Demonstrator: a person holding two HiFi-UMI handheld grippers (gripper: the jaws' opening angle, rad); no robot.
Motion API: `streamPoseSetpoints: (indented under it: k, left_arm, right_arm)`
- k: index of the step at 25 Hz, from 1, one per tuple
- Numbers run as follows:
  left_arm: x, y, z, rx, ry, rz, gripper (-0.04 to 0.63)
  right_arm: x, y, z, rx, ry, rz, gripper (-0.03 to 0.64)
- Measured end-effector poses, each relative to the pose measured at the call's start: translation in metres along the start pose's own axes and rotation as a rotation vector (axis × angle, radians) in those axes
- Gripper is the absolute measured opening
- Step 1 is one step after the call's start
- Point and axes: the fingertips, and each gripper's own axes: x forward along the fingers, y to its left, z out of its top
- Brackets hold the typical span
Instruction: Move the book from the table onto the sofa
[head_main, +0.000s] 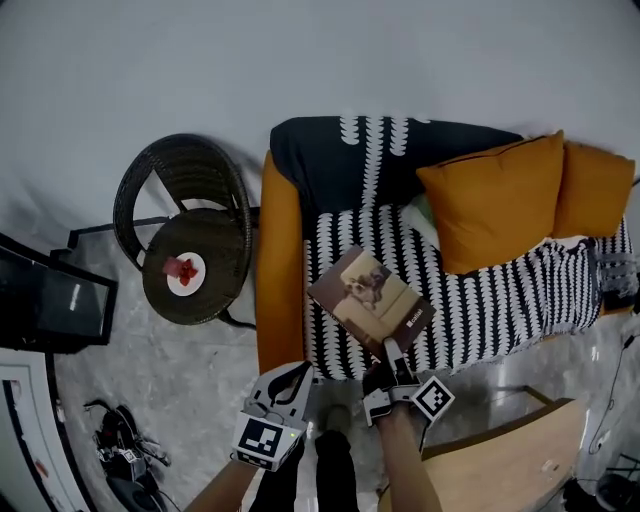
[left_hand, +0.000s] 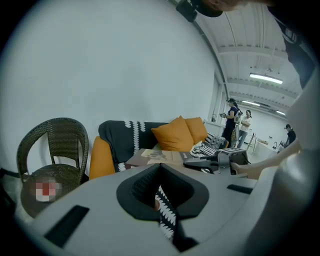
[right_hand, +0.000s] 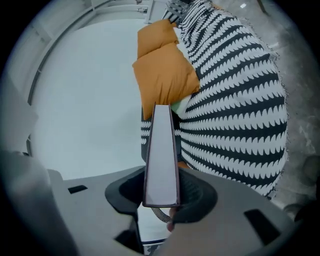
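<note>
Right tongs (head_main: 392, 358): clamped on the near edge of the book (head_main: 370, 298), which juts out ahead of them over the sofa (head_main: 500, 300) seat and appears clear of it. Left tongs (head_main: 288, 380): jaws together, nothing held, just beside the right pair. Hazards, judged: a one-edge grip may let the book pivot or slip. Released short, it could tip off the seat front onto the floor (head_main: 200, 370).

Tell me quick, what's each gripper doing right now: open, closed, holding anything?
Left gripper: closed, holding nothing.
Right gripper: closed on the book.
</note>
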Motion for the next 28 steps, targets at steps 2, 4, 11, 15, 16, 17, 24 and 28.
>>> streamPoseSetpoints:
  k: [2, 4, 11, 15, 16, 17, 24, 28]
  left_arm:
    - [0.005, 0.005, -0.008, -0.005, 0.009, 0.006, 0.014]
    - [0.008, 0.009, -0.014, -0.011, 0.016, 0.009, 0.014]
    - [0.014, 0.010, -0.023, -0.025, 0.040, 0.003, 0.014]
    - [0.018, 0.014, -0.023, -0.022, 0.027, 0.015, 0.014]
    - [0.019, 0.014, -0.023, -0.025, 0.026, 0.016, 0.014]
    - [0.020, 0.012, -0.023, -0.030, 0.030, 0.013, 0.014]
    - [0.021, 0.009, -0.024, -0.036, 0.039, 0.006, 0.014]
    - [0.022, 0.006, -0.024, -0.040, 0.046, -0.001, 0.014]
  right_arm:
    - [0.007, -0.012, 0.005, 0.003, -0.006, -0.030, 0.155]
    - [0.014, -0.022, 0.011, 0.005, -0.014, -0.052, 0.155]
    - [0.035, -0.035, 0.032, 0.020, -0.048, -0.047, 0.156]
    - [0.045, -0.030, 0.036, 0.060, -0.049, -0.008, 0.207]
    - [0.046, -0.030, 0.036, 0.070, -0.049, -0.004, 0.233]
    - [0.045, -0.031, 0.036, 0.074, -0.049, 0.001, 0.241]
    - [0.034, -0.030, 0.042, 0.025, -0.069, -0.015, 0.255]
    - [0.021, -0.028, 0.061, -0.052, -0.115, -0.067, 0.255]
